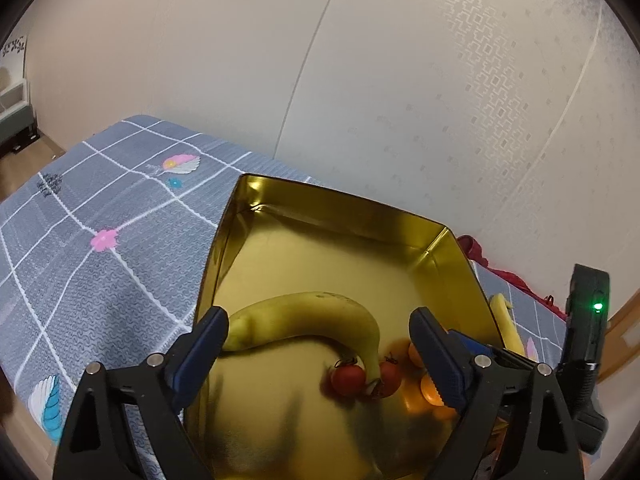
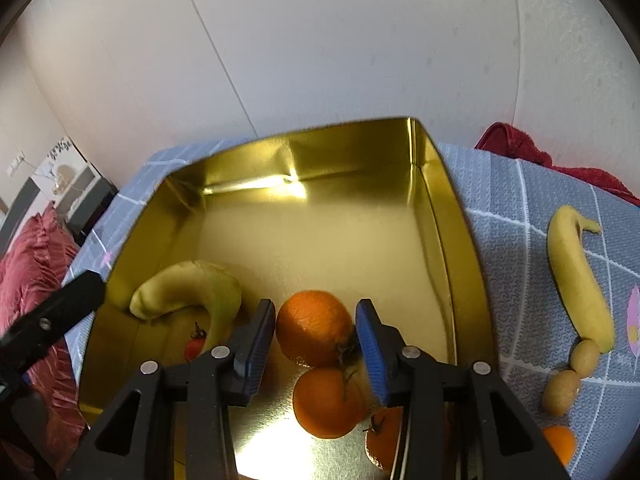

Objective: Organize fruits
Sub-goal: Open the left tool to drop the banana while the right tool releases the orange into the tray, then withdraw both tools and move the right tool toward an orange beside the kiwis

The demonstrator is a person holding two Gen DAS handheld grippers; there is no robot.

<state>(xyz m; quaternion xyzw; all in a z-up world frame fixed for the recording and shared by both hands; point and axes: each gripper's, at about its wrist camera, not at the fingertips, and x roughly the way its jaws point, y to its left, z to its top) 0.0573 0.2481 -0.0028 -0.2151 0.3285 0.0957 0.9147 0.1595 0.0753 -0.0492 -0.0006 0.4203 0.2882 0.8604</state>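
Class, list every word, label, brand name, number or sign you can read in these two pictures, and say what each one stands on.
None: no readable text shows in either view.
The gold tin, bananas and oranges bear no visible label.
The quilt shows only pictures, no words.

The left wrist view looks forward and steeply down along the left gripper [image 1: 316, 344], close above the near left part of the gold tin [image 1: 344, 210], with the wall beyond it. The right wrist view looks down the right gripper [image 2: 316, 334] the same way, just as near, over the tin's near right side. Both views share the tin's floor, the banana [image 1: 304, 318] lying ahead of each gripper's left finger, and the grey checked cloth [image 1: 100, 208] under the tin; each view catches the other gripper at its edge
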